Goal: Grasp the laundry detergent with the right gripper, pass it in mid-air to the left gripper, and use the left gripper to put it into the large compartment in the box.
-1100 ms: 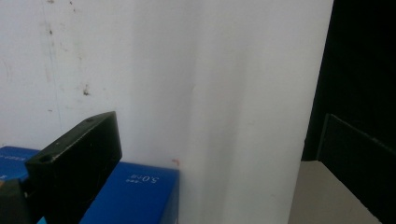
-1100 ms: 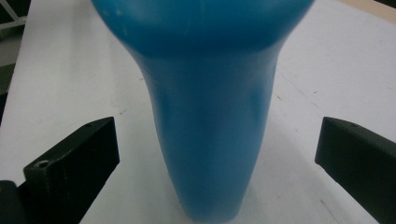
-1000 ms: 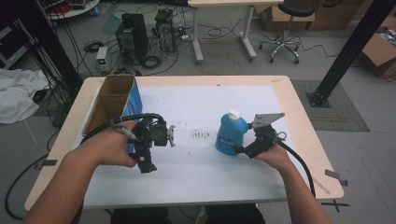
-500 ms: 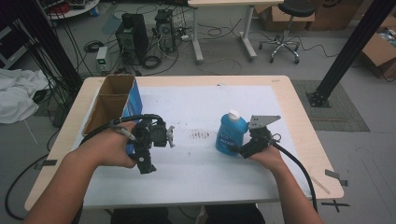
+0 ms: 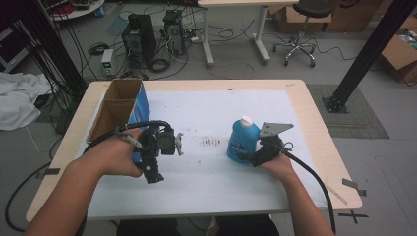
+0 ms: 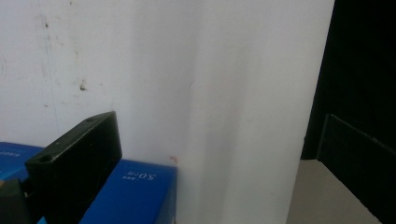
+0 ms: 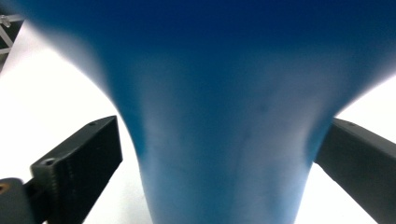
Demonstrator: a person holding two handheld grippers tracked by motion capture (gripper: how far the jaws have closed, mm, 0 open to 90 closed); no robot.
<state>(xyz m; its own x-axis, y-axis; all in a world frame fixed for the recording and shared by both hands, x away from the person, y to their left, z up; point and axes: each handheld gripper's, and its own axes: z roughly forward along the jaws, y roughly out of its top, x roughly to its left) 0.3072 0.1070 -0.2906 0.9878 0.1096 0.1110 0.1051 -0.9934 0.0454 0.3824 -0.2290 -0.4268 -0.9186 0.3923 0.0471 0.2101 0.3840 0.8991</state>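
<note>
right gripper (image 5: 253, 158) has closed in on the blue bottle (image 5: 241, 142) over the last second — bottle now sits between its jaws, which stand spread with a gap either side, so not gripped yet. bottle's upright on the white mat (image 5: 221, 118), right of centre. right hand low, reaching in from the near right. left gripper (image 5: 152, 173) hasn't moved — parked by the blue carton (image 5: 140, 105) at left, jaws apart, holding nothing.

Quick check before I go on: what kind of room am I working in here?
Most likely a lab or workshop, not a home: desktop computer towers and loose cables sit on the bare floor, a black metal frame post stands beside the table, and cardboard boxes are stacked nearby.
</note>
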